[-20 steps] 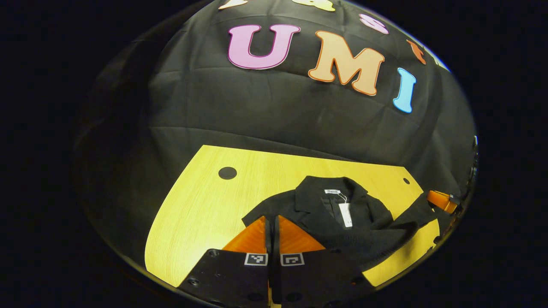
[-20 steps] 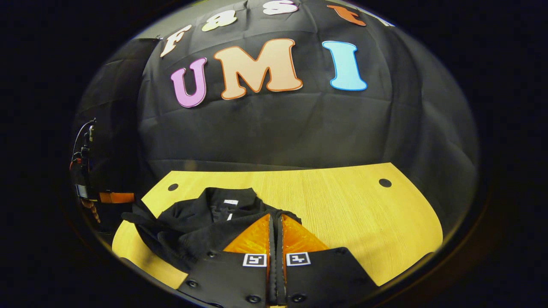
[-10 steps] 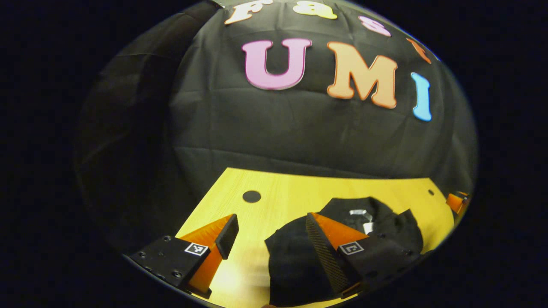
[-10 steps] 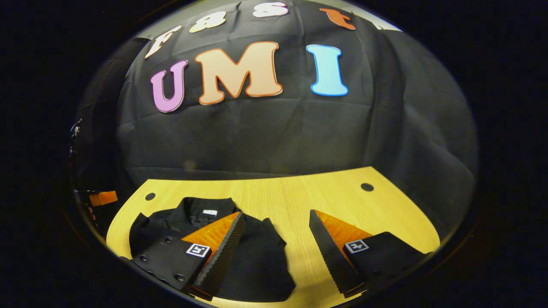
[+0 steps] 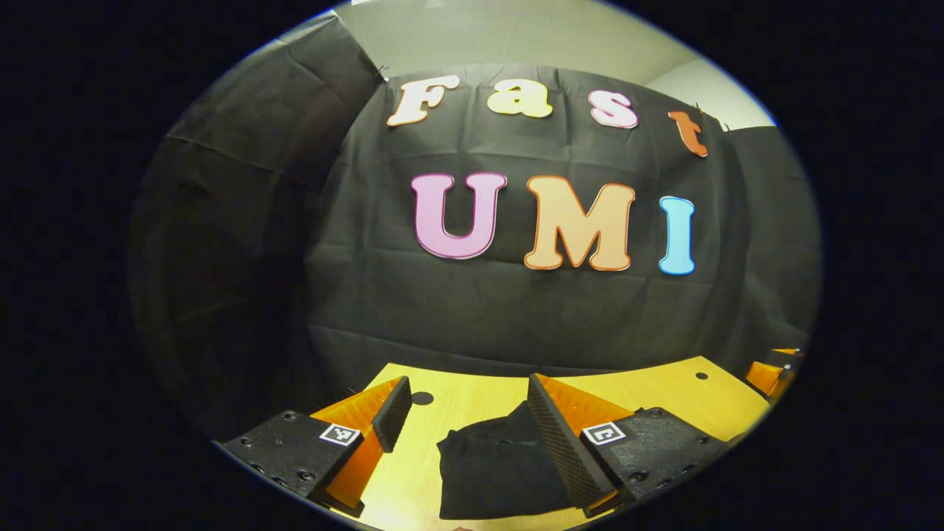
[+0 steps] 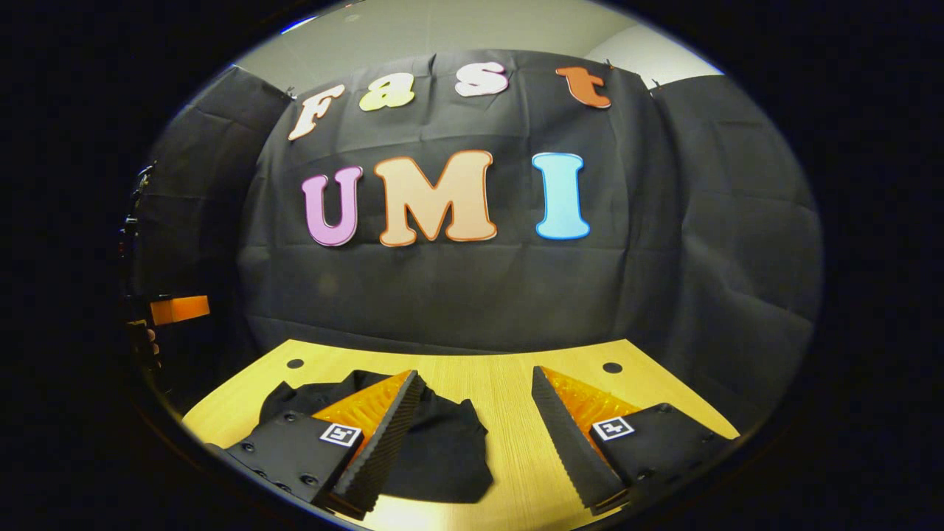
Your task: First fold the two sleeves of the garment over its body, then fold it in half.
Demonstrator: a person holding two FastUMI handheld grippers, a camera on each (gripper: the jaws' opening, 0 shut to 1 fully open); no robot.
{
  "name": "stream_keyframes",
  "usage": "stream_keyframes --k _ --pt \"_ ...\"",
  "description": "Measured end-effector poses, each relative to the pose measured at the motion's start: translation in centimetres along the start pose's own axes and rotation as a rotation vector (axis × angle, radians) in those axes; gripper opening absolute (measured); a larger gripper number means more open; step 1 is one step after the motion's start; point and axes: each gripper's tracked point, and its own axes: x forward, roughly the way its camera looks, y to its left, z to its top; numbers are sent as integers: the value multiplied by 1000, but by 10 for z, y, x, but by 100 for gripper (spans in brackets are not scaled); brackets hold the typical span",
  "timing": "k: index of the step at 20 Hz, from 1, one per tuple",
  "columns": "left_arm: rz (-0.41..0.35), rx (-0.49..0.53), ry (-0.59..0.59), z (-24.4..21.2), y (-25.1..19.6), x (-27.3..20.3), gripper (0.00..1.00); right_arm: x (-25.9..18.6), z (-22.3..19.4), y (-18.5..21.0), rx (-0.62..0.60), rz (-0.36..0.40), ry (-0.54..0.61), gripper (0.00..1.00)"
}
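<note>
The black garment (image 5: 490,464) lies folded into a compact bundle on the yellow wooden table (image 5: 656,387). In the left gripper view my left gripper (image 5: 468,402) is open above the table, and the bundle shows between its orange fingers and under the right one. In the right gripper view the garment (image 6: 442,442) sits at lower left, partly behind the left finger of my open right gripper (image 6: 476,387). Neither gripper holds cloth. The left gripper's orange part (image 6: 177,308) shows at the far left of the right gripper view, and the right gripper's orange part (image 5: 767,372) at the far right of the left gripper view.
Small dark round holes mark the table (image 6: 509,383), one hole (image 5: 422,398) at its back left and another hole (image 6: 612,367) at its back right. The black cloth wall (image 6: 472,295) rises right behind the table's far edge.
Both grippers were shut on the garment's edge a second ago, then opened and let it drop folded. Since then both have lifted and tilted up, so the garment sits lower in each view.
</note>
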Motion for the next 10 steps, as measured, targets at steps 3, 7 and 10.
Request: stream_keyframes --k 3,7,10 --pt "6 10 -34 13 -10 -40 93 -42 7 -7 8 19 -52 97" --pt "7 21 -62 24 -21 -85 93 -95 0 -13 32 35 -80 97" --pt "-4 2 -90 39 -28 -109 93 -124 -5 -14 46 42 -98 97"
